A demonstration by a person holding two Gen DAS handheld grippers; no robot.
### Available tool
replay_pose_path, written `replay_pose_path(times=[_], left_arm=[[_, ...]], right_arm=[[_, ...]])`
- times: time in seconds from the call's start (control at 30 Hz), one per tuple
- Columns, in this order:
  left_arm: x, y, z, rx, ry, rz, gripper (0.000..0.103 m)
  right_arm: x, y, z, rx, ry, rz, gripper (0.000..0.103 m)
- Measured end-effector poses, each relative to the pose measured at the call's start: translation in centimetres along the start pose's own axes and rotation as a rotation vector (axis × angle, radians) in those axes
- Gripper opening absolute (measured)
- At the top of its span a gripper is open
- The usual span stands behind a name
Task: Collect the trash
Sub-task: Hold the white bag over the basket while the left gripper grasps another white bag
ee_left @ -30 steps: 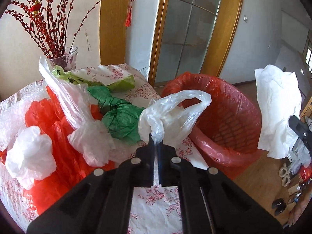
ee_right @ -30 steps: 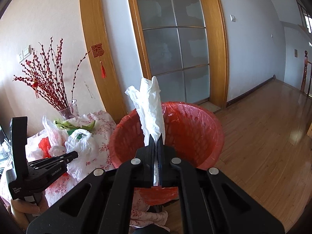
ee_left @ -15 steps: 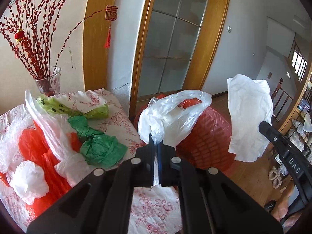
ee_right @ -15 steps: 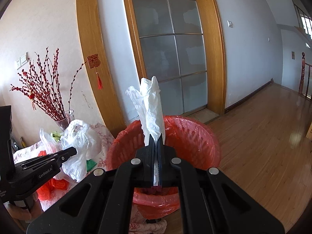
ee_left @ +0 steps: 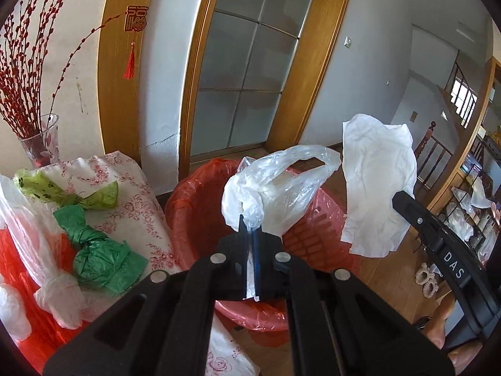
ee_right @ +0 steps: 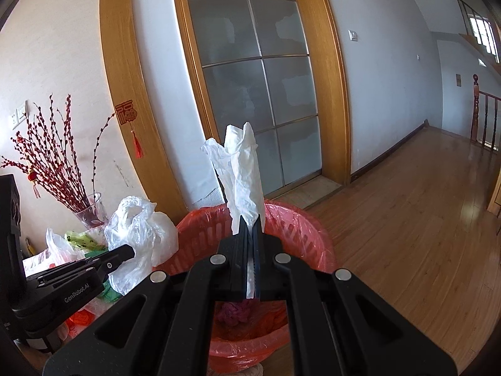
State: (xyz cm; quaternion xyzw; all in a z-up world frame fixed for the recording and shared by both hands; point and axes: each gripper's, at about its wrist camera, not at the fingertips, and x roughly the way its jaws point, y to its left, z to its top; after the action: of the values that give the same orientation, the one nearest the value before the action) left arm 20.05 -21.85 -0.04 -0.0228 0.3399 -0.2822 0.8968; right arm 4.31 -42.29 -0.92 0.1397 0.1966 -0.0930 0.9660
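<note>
The left claw (ee_left: 249,224) is pinching a crumpled clear plastic bag (ee_left: 275,188), its jaws pressed together on a twist of the film, and is holding it above the near rim of the red-lined laundry-style trash basket (ee_left: 194,206), which is standing on the wooden floor just right of the floral-clothed surface (ee_left: 137,194). The right claw (ee_right: 249,224) is likewise clamped tight, gripping a white paper towel (ee_right: 244,172) that is sticking up from its tips over the same basket (ee_right: 300,235) (some dark reddish waste is already lying in the bottom). The step in hand looks like dropping both pieces in. To do it well, each claw should be carried further over the middle of the opening before spreading, since light film and paper are drifting things and could slide off the rim onto the floor; the bag's loose handle loop is hanging toward the far side, so tipping the left claw downward should help it fall clear instead of clinging to the pads. More trash is waiting on the surface at left: a green plastic bag (ee_left: 103,253), a pale green printed bag (ee_left: 47,185), red bags (ee_left: 18,260) and knotted white ones (ee_left: 59,294), near a glass vase of red twigs (ee_left: 40,144).
</note>
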Motion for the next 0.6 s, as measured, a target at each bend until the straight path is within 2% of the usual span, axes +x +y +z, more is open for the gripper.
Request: replay_pose_path(times=[0.37,0.6], left_arm=[[3.4,-0.2,0.3,-0.001,0.034,-0.026,0.004],[4.9,-0.1,0.2,-0.008,0.054,-0.014,0.006]], right_arm=[[2.0,-1.2,0.0,0.027,0.023,-0.006,0.003],[3.1,-1.7,0.1,0.041,0.033,-0.013,0.004]])
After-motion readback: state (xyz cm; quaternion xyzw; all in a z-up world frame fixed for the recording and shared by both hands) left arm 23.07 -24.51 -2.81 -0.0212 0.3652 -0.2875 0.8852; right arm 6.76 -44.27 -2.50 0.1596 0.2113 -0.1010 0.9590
